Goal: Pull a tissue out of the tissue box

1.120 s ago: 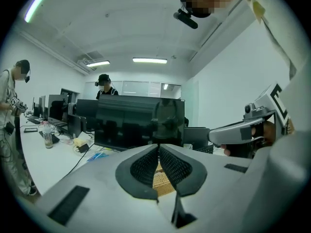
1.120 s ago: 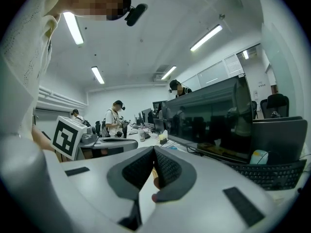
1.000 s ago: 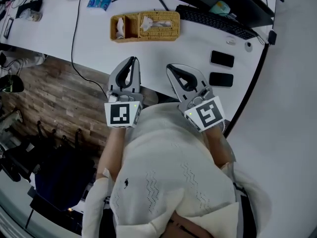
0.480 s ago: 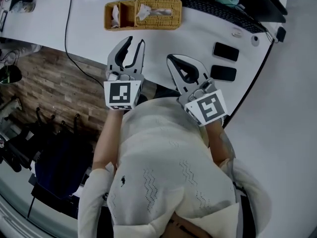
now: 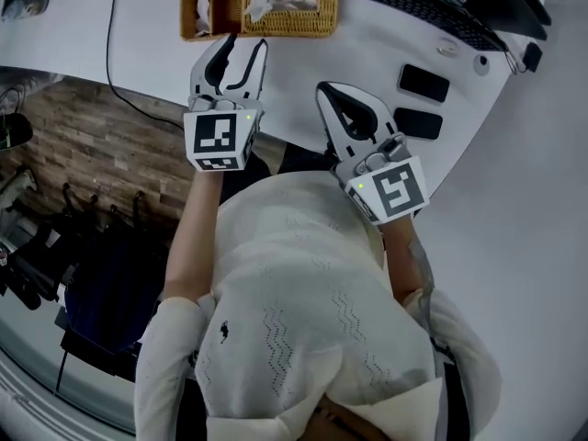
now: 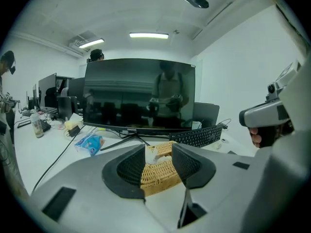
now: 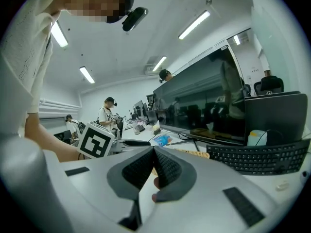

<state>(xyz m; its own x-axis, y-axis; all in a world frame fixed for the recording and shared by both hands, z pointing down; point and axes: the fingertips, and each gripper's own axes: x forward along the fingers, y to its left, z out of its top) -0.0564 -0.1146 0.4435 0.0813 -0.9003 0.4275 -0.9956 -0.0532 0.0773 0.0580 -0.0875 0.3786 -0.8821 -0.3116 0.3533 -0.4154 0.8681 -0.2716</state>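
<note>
While your left gripper (image 5: 243, 46) hovers just short of it, the woven wicker tissue box (image 5: 294, 18) stands on the white bench (image 5: 367, 58), with a white tissue (image 5: 258, 4) tufted up from its top slot.

Left jaws: apart, just been opening; the box shows beyond the gap, nothing within it.

Right gripper (image 5: 325, 90): jaws together.

Tissue: likely light, soft and easily torn, so take the raised tuft near its base. The box may lift with the pull.
</note>
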